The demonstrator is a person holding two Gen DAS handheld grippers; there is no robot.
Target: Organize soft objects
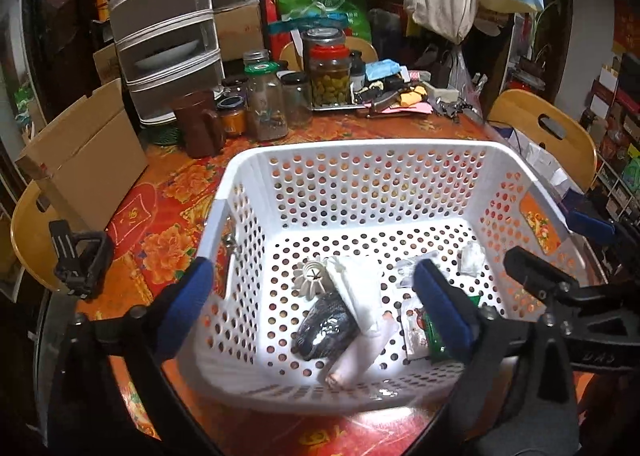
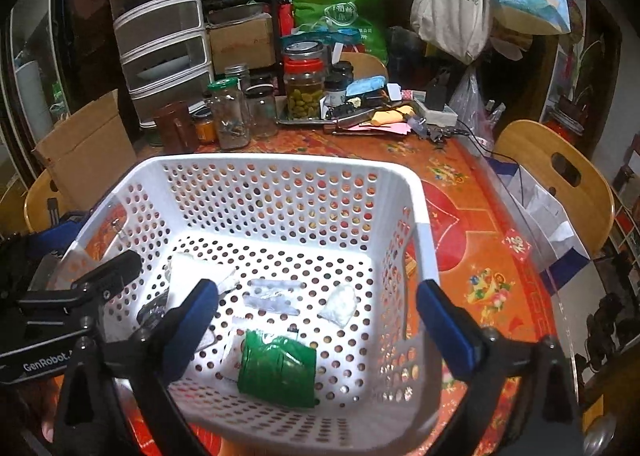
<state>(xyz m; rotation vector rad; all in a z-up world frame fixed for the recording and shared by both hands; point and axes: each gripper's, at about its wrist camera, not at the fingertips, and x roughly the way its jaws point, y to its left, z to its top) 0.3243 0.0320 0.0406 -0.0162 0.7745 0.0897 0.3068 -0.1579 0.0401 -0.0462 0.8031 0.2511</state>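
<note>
A white perforated basket point(image 1: 360, 160) point(image 2: 280, 168) stands on the red flowered tablecloth. Inside it lie a white folded cloth point(image 1: 356, 288), a grey fish-shaped toy point(image 1: 324, 332), a pale pink roll point(image 1: 360, 360), a beige ridged piece point(image 1: 312, 276), a green packet point(image 2: 276, 372) point(image 1: 436, 336), a small clear bag point(image 2: 338, 306) point(image 1: 472, 258) and clear wrappers point(image 2: 272, 296). My left gripper point(image 1: 316, 308) is open and empty, straddling the basket's near left wall. My right gripper point(image 2: 320, 332) is open and empty, straddling the basket's near right wall.
Glass jars point(image 1: 266, 104) point(image 2: 304, 84), a brown mug point(image 1: 200, 124) and clutter stand at the table's back. A cardboard box point(image 1: 84, 160) sits at left, stacked drawers point(image 1: 168, 24) behind. Wooden chairs point(image 2: 560, 176) flank the table.
</note>
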